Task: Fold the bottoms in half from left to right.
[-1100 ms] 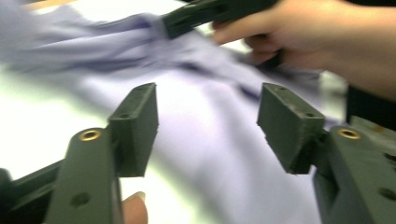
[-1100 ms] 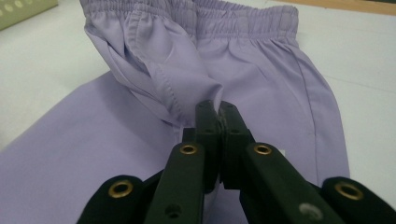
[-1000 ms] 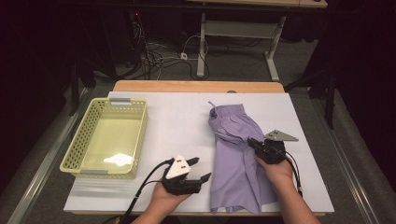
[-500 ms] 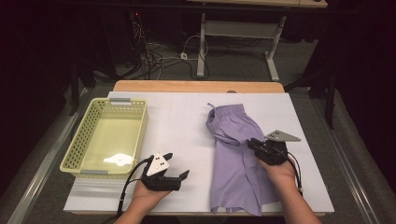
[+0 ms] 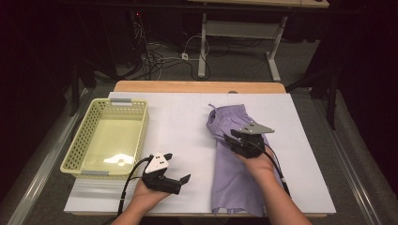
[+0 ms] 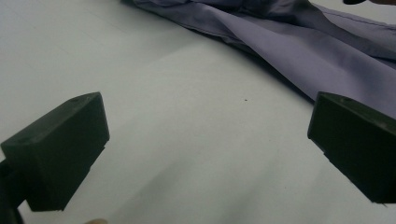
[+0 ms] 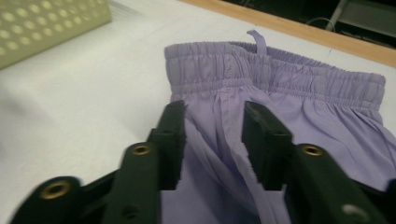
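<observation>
Lilac elastic-waisted cloth shorts spread flat on white table, right of yellow perforated plastic basket. Left gripper just opened wide, empty, beside the shorts. Right gripper just parting, partly open above the fabric, gripping nothing.

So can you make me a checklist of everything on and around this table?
Surface: white table with a wooden strip along its far edge.
Job's things: purple shorts lying flat, waistband toward the far side; yellow basket at the left with nothing in it.
Clutter: nothing seen.
Grippers: left gripper open over bare table beside the shorts, jaws just been opening, nothing between them; right gripper above the shorts below the waistband, jaws just been opening, a fold of cloth between them, not pinched.
Cables: a black cable trails from the left gripper; wires on the floor behind.
Surroundings: dark room, grey desk frame at the back.
</observation>
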`<state>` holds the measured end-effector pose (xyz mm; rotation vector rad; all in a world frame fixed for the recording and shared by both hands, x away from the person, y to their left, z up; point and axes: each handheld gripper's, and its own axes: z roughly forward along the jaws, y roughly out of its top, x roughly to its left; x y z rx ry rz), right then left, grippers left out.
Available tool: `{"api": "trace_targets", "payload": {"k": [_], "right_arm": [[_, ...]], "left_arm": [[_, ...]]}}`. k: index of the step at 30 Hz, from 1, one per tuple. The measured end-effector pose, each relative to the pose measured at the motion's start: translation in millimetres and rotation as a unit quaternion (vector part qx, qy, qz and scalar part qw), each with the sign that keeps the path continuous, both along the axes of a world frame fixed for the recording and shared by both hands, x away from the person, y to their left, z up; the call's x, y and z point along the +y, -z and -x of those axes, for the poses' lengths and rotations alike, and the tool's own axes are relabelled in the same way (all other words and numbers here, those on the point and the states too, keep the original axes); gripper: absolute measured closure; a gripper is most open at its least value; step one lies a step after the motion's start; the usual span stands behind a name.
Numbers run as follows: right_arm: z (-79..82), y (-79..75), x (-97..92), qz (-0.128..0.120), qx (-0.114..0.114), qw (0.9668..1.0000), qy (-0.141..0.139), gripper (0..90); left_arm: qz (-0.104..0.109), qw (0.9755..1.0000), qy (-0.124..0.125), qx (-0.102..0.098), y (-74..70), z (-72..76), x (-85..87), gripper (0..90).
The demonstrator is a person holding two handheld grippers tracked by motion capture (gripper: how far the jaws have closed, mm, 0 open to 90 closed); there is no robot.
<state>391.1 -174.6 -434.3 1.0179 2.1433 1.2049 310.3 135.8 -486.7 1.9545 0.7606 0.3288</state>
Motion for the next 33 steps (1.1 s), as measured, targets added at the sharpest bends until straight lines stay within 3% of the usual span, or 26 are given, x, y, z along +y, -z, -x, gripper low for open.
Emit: {"api": "trace_targets", "payload": {"k": [3,6,10,13,24,27,29,31,33], "right_arm": [[-11.5,7.1,7.9,0.015,0.011,0.9998,0.011,52.7],[-23.3,15.9,13.7,0.023,0.039,0.9989,0.015,40.3],[-32.0,24.4,22.7,0.040,0.046,0.9979,0.020,37.9],[-32.9,26.5,30.4,0.055,0.040,0.9977,0.011,38.2],[-30.5,38.1,39.7,0.084,0.050,0.9952,-0.001,50.9],[-31.9,43.9,40.8,0.098,0.055,0.9936,0.002,62.8],[-31.6,43.6,40.9,0.095,0.052,0.9941,0.002,73.4],[-29.9,40.9,41.5,0.099,0.040,0.9942,-0.003,82.1],[-26.9,33.8,39.9,0.091,0.027,0.9955,-0.003,84.8]], "left_arm": [[-0.008,1.0000,-0.002,-0.001,0.1,0.1,-1.5,0.2],[-0.007,1.0000,-0.002,-0.004,0.1,1.0,-1.5,0.2],[0.000,0.9999,-0.003,-0.012,0.1,2.8,0.0,0.0],[0.000,0.9999,-0.001,-0.010,0.2,2.2,-0.4,0.0],[0.003,0.9998,0.000,-0.019,0.2,4.3,0.8,0.2],[0.005,0.9998,-0.002,-0.020,0.3,4.5,1.0,0.2],[0.004,0.9998,-0.003,-0.020,0.3,4.5,0.9,0.2],[0.004,0.9998,-0.003,-0.019,0.3,4.3,0.8,0.2],[0.004,0.9998,-0.002,-0.017,0.2,3.9,1.0,0.2]]}}
